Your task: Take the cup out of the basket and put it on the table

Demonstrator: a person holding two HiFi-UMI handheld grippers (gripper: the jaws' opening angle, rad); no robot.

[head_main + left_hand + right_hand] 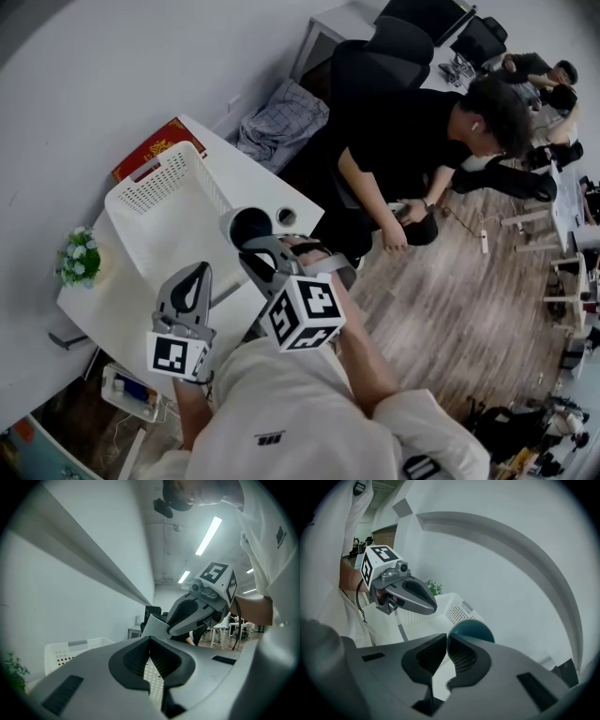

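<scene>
My right gripper (255, 248) is shut on the rim of the cup (247, 226), which is white outside and dark inside. In the right gripper view its jaws (446, 641) pinch the thin wall and the teal cup (472, 629) bulges past them. The cup hangs at the right corner of the white perforated basket (164, 202); I cannot tell whether it touches the white table (267, 187). My left gripper (198, 274) is shut and empty, tip up, just left of the cup. Its jaws (150, 641) meet, with the right gripper (199, 606) beyond them.
A small round cup-like object (286, 217) stands on the table right of the held cup. A potted plant (79, 255) sits at the table's left edge and a red book (155, 145) behind the basket. A person in black (403, 150) sits close by on the right.
</scene>
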